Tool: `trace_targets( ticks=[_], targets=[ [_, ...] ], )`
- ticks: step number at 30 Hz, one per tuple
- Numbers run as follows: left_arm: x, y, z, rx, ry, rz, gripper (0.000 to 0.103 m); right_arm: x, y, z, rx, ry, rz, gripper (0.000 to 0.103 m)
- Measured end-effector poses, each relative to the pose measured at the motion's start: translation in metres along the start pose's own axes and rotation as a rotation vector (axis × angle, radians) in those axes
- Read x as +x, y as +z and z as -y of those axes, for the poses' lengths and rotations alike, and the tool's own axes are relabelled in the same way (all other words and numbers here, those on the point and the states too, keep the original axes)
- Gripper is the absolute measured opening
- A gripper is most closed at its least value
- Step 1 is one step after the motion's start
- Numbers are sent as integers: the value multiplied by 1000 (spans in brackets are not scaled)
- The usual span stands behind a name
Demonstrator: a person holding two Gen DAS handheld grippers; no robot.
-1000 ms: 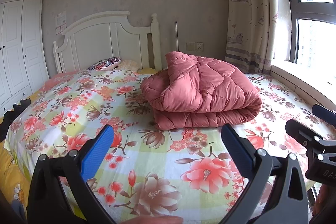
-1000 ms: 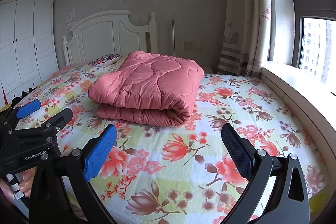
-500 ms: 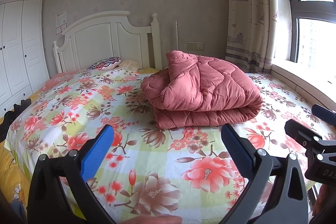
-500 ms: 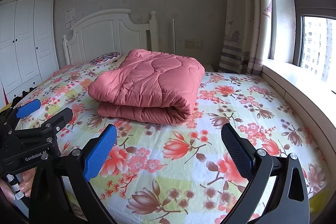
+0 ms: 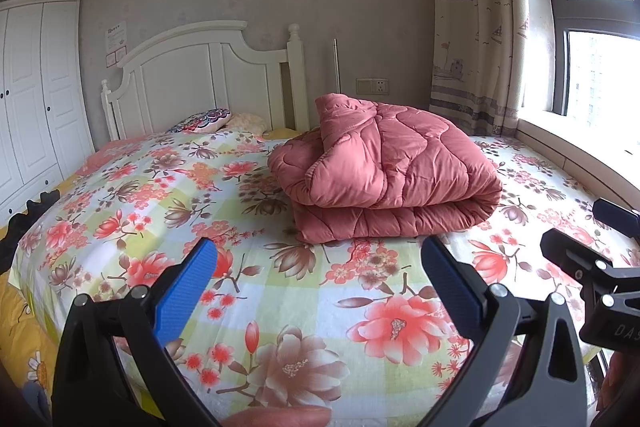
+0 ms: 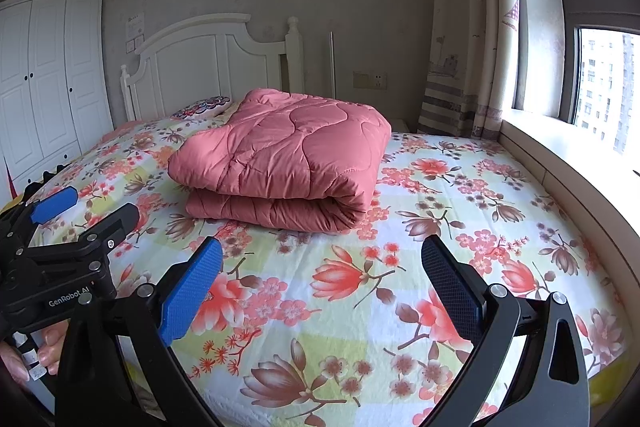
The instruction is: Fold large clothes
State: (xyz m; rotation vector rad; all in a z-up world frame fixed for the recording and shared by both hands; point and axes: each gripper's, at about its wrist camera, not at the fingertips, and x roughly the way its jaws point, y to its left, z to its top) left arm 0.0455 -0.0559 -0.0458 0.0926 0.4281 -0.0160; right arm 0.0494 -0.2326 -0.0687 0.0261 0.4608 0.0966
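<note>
The pink quilt (image 5: 384,171) is seen folded in the middle of the frame, on the flowered bed (image 5: 224,211). The left gripper (image 5: 318,281) is held low in the foreground, jaws spread wide and empty; the right gripper (image 6: 320,281) is likewise spread, nothing gripped.

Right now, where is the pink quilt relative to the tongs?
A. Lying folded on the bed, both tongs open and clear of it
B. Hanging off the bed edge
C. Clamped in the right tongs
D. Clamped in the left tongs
A: the pink quilt lies folded on the bed, beyond the open left tongs and right tongs.
</note>
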Motion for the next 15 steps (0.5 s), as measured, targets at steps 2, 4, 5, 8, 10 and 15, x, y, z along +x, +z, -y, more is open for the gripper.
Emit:
trace_targets(
  ticks=[2, 4, 5, 8, 10, 15],
  targets=[
    [3, -3, 0, 6, -1, -8, 101, 3, -2, 0, 3, 0, -10, 97],
    [7, -5, 0, 7, -7, -20, 101, 7, -3, 1, 7, 2, -23, 97],
    [8, -6, 0, 10, -17, -15, 101, 10, -4, 1, 10, 6, -30, 97],
    [13, -4, 1, 37, -19, 8, 101, 16, -3, 5, 9, 9, -44, 97],
    [26, 4, -9, 40, -24, -21, 101, 18, 1, 14, 8, 1, -44, 97],
    [81, 35, -79, -57, 34, -143, 101, 15, 40, 90, 30, -130, -46, 97]
  ],
)
